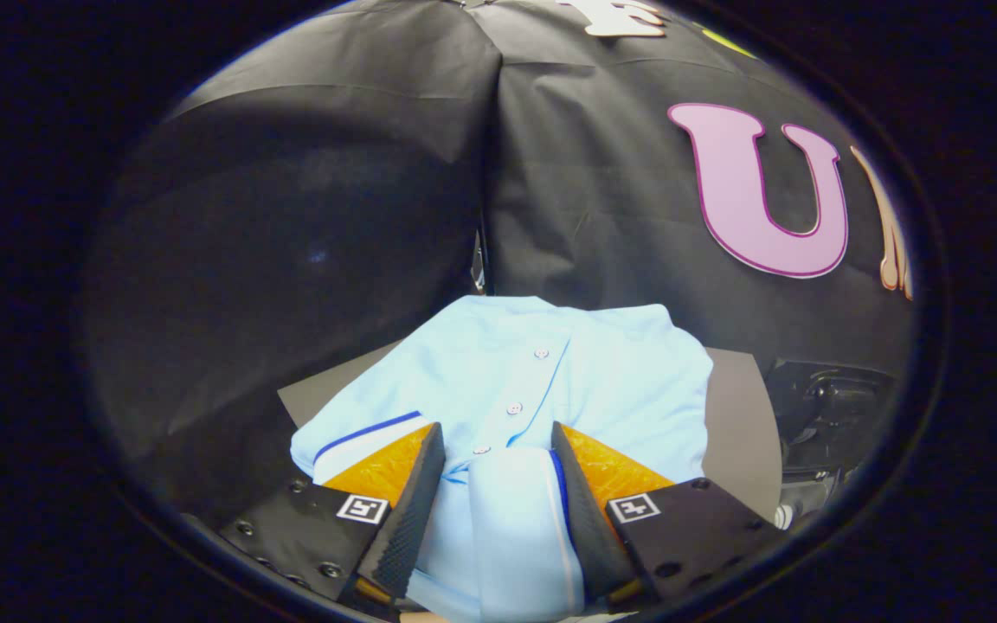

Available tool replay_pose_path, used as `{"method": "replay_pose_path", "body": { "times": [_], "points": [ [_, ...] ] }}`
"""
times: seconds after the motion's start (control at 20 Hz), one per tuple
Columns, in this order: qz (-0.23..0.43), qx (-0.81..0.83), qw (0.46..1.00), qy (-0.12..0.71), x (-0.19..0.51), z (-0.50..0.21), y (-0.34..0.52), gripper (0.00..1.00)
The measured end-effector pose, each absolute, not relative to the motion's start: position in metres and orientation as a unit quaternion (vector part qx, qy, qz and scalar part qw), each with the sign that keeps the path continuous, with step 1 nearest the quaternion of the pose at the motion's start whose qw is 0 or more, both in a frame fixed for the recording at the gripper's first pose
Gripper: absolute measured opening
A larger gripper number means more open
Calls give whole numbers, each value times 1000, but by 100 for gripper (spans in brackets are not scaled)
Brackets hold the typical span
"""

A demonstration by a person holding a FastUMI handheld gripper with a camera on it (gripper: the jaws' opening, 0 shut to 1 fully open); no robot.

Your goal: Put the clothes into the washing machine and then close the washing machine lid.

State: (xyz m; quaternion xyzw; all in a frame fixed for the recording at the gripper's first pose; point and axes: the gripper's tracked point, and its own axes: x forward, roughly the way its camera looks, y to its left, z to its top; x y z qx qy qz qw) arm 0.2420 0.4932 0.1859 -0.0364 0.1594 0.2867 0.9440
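A light blue button-up shirt (602,381) with a dark blue stripe on its sleeve and collar lies folded on a grey surface (736,415). My gripper (497,430) hovers over the shirt's near end, open. The folded collar (516,510) lies between the two fingers. The right finger (581,502) is against the collar's striped edge, while the left finger (408,510) stands a little apart from it. The button placket runs ahead of the fingertips.
The black cloth wall (602,199) of the booth rises right behind the shirt, with a corner fold behind it. A dark glossy object (827,415) sits beyond the grey surface's right edge; what it is cannot be told.
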Motion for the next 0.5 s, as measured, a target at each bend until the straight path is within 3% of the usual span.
{"method": "replay_pose_path", "body": {
  "times": [0.15,0.3,0.5],
  "points": [
    [290,-18,942,169,240,182,501,78],
    [285,-18,943,173,238,184,497,41],
    [270,-27,946,177,236,185,496,41]
  ]
}}
